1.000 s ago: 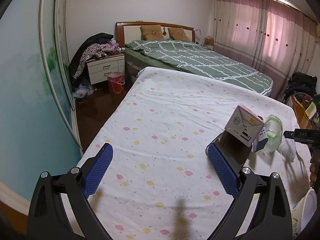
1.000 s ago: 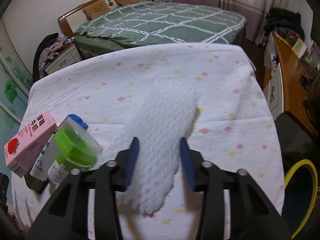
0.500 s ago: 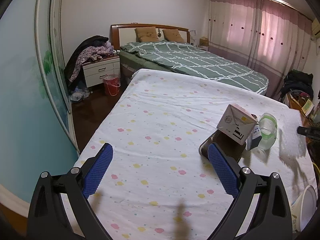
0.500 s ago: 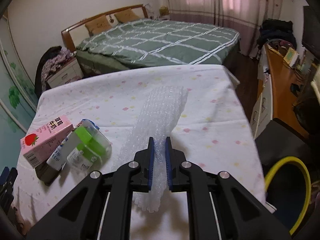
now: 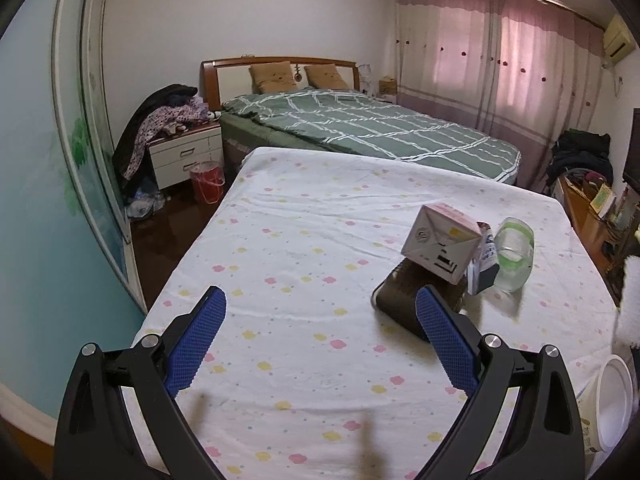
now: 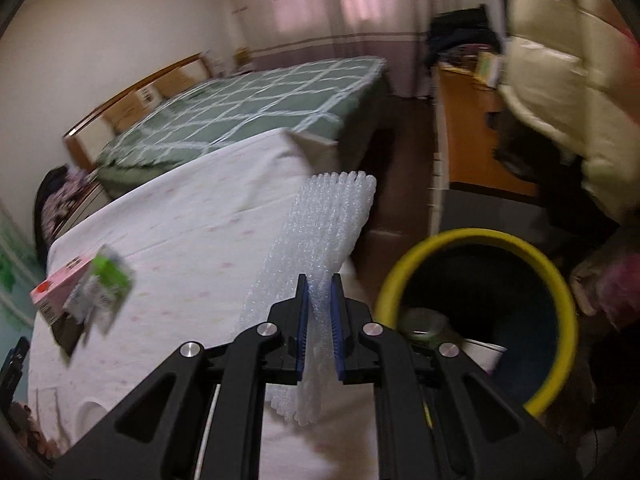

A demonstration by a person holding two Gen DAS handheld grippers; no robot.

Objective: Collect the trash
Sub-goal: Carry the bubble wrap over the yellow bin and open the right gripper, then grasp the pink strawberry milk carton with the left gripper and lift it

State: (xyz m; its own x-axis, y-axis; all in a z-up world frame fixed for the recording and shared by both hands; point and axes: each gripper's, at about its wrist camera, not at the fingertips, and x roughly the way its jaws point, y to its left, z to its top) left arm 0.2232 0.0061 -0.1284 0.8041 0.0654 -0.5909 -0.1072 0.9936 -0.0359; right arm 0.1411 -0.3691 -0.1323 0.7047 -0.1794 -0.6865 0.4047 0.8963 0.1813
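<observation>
One bubble-wrap sheet (image 6: 320, 248) is pinched in your right gripper (image 6: 319, 328); carry it over the yellow-rimmed bin (image 6: 476, 240) and release. Your left gripper (image 5: 320, 332) is spread wide, empty.

A second ago the right gripper (image 6: 319, 332) stands with its jaws apart on either side of the bubble wrap (image 6: 320, 248), which lies flat on the spotted sheet (image 6: 192, 216). Now the blue pads are clamped on the wrap, and the strip is lifted clear of the sheet, its far end standing up past the bed's edge. The right wrist view has swung to the right: the yellow-rimmed bin (image 6: 476, 320), earlier only a sliver at the frame's corner, now sits just beside the gripper, and the milk carton (image 6: 60, 292) and green-capped bottle (image 6: 108, 280) have slid to the far left. In the left wrist view the wrap is gone from beside the bottle.
</observation>
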